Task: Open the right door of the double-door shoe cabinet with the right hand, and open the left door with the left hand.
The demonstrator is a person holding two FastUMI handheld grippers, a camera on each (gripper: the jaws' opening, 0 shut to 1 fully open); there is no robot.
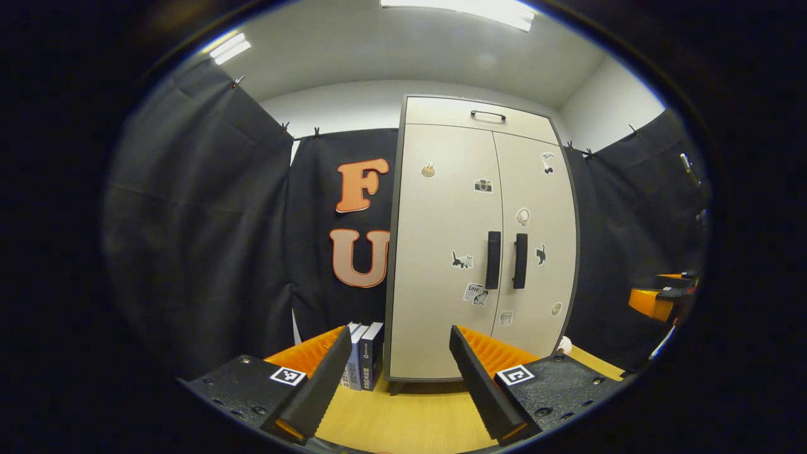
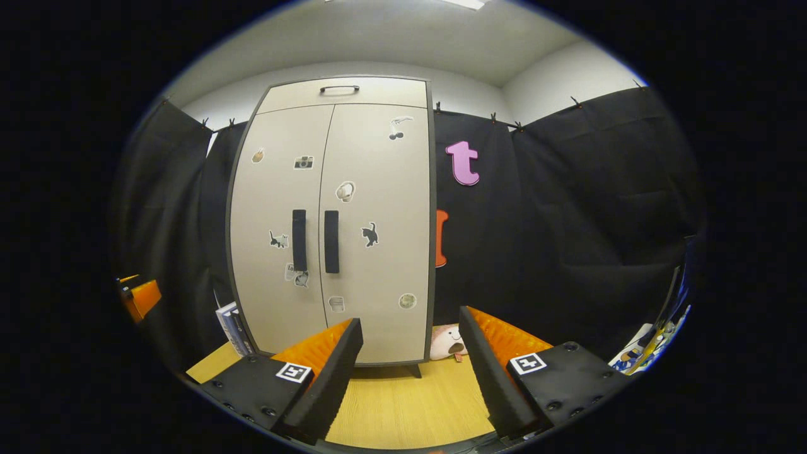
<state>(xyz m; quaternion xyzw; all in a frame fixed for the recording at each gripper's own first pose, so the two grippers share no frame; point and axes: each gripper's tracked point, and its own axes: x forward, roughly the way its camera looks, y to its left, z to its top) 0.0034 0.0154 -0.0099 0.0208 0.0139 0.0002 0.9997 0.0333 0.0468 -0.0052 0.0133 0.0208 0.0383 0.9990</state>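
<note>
Left claw (image 1: 391,378), nearest in left gripper view: fingers spread wide, nothing between them, black with orange ribbed inner pads, square marker on each base. Raised over wooden counter (image 1: 416,422).

Right claw (image 2: 410,372), nearest in right gripper view: likewise spread wide, holding nothing, above the same wooden surface.

Beyond the claws, well apart from both: shoe cabinet (image 1: 479,239) (image 2: 334,221), upright on short legs, cream fronts in a dark frame. Left door (image 1: 441,252) (image 2: 277,221) and right door (image 1: 536,246) (image 2: 378,214) both closed, meeting at the centre seam. Left handle (image 1: 492,260) (image 2: 299,240) and right handle (image 1: 519,260) (image 2: 331,241), black vertical bars, just beside each other on either side of the seam. Small stickers scattered on both doors. Top drawer (image 1: 479,115) (image 2: 343,93) above the doors, closed, with a slim black pull.

Books (image 1: 365,356), standing upright just beside the cabinet's left foot. Plush toy (image 2: 449,342), lying near the cabinet's right foot.

Other claw at far edge of each view: orange and black (image 1: 662,296) (image 2: 140,296), too small to judge.

Black cloth walls behind and to both sides; white ceiling with strip lights (image 1: 230,48).
</note>
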